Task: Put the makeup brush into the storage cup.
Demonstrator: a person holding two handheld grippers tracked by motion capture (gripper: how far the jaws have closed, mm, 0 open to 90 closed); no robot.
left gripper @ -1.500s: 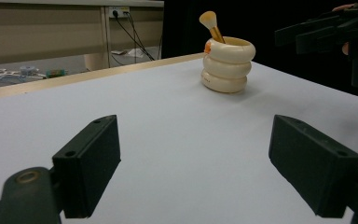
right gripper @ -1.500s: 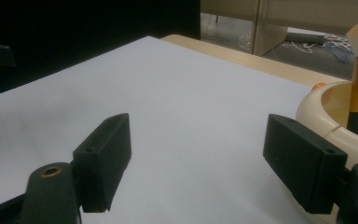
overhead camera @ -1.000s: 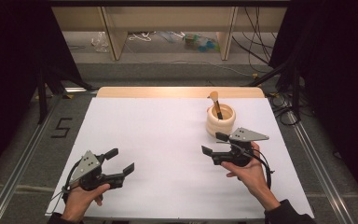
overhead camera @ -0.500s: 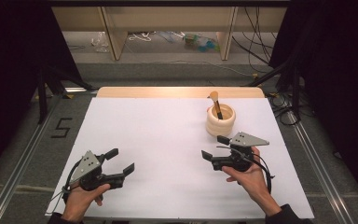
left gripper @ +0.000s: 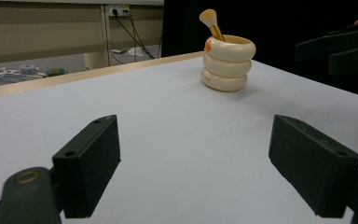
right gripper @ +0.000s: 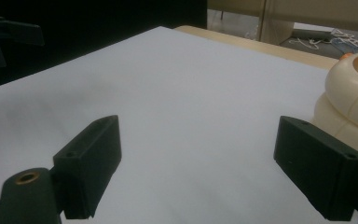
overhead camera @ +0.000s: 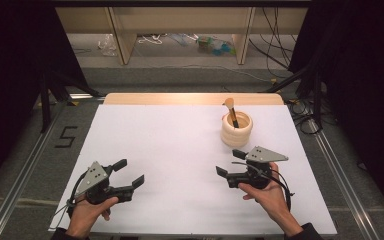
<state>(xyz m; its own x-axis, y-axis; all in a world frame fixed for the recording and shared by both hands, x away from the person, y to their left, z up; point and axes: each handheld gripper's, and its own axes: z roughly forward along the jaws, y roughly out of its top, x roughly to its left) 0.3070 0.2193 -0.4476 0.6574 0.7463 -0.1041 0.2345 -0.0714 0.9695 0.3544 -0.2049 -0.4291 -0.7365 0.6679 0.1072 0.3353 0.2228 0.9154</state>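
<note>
A cream ribbed holder [overhead camera: 237, 131] stands on the right half of the white table [overhead camera: 180, 145], with a gold-handled makeup brush [overhead camera: 230, 109] upright in it, bristles up. My right gripper [overhead camera: 229, 162] hovers just in front of the holder, open and empty, held by a hand. My left gripper [overhead camera: 130, 172] is near the front left, open and empty. In the left gripper view, the holder [left gripper: 227, 63] and brush [left gripper: 208, 18] are far ahead between the open jaws, with the right gripper [left gripper: 340, 46] beyond. The right gripper view has the holder [right gripper: 349, 102] close at the right.
A wooden strip [overhead camera: 190, 98] borders the table's far edge. Beyond it are shelf legs, cables and litter on the floor. Metal rails run along both sides, and a "5" mark [overhead camera: 66, 136] is on the floor at the left.
My right gripper has drawn back a little from the holder toward the table's front edge. The left gripper has stayed put.
</note>
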